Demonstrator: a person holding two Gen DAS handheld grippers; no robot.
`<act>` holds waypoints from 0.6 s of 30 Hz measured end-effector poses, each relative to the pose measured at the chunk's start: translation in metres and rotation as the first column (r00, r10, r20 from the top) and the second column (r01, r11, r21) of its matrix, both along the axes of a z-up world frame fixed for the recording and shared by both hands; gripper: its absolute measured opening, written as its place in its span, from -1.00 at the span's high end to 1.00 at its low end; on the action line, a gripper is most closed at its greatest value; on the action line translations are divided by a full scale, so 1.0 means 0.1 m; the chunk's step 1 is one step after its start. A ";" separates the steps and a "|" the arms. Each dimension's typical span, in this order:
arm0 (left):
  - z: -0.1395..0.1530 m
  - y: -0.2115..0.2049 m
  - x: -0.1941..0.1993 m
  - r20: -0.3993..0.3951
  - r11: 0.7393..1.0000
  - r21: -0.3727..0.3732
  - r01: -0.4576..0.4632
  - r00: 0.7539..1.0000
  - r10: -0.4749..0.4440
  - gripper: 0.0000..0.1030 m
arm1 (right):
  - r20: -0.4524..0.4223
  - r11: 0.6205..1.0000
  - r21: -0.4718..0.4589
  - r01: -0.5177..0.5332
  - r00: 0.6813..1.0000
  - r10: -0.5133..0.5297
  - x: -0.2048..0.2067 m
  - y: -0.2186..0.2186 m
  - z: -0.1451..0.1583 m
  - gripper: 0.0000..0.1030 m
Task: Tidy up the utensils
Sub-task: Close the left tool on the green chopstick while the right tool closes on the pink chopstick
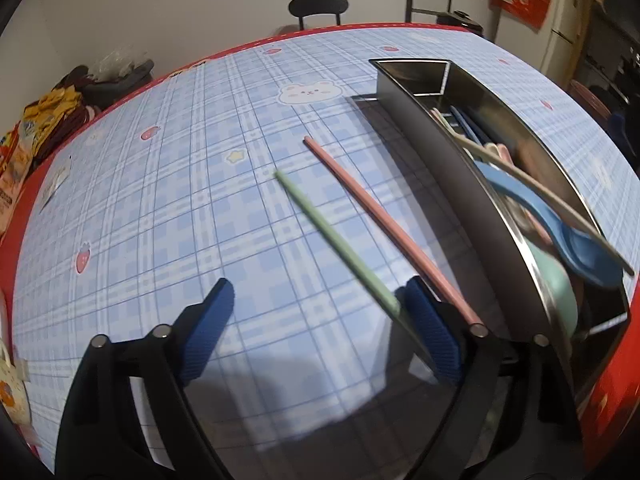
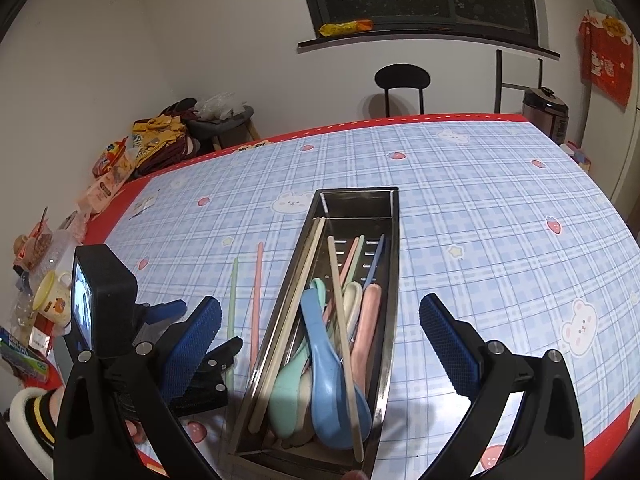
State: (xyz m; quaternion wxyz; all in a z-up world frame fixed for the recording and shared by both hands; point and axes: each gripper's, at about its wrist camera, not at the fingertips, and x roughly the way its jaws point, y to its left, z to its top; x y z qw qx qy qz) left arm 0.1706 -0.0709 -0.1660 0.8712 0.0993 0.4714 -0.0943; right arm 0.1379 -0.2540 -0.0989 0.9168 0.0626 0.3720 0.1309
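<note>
A green chopstick [image 1: 336, 242] and a pink chopstick [image 1: 384, 224] lie on the blue checked tablecloth, left of a long steel utensil tray [image 1: 448, 168]. My left gripper [image 1: 316, 332] is open low over the table; the green chopstick's near end runs in beside its right finger. In the right wrist view the tray [image 2: 390, 240] holds a blue spoon [image 2: 328, 368], a mint spoon [image 2: 286, 384], a pink spoon [image 2: 370, 320] and beige chopsticks [image 2: 344, 320]. My right gripper [image 2: 320, 344] is open and empty above the tray's near end. The left gripper [image 2: 192, 320] shows at its left.
Snack bags and clutter [image 2: 132, 156] sit off the table's far left corner. A yellow-rimmed mug [image 2: 54, 298] stands at the left. A black chair [image 2: 402, 80] and a rice cooker [image 2: 546, 114] stand behind the far edge.
</note>
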 end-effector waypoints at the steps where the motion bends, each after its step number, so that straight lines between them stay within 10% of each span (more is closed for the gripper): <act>1: 0.01 0.01 -0.02 0.001 1.000 0.002 0.011 1.000 -0.011 -0.48 | -0.007 1.000 0.010 -0.010 1.000 0.011 0.00 0.00 0.00 -0.89; 4: 0.03 0.08 -0.08 0.001 0.999 0.005 0.036 0.999 -0.036 -0.14 | -0.014 0.998 0.031 -0.062 0.998 0.063 0.02 0.06 -0.01 -0.82; 11: 0.05 0.34 -0.16 -0.008 0.997 -0.033 0.068 0.998 -0.068 0.65 | -0.073 0.982 -0.023 -0.187 0.980 0.185 0.14 0.35 -0.05 0.05; 18: 0.04 0.68 -0.15 0.001 0.997 -0.058 0.045 0.999 -0.045 0.80 | -0.170 0.941 -0.131 -0.312 0.942 0.289 0.28 0.82 -0.16 0.52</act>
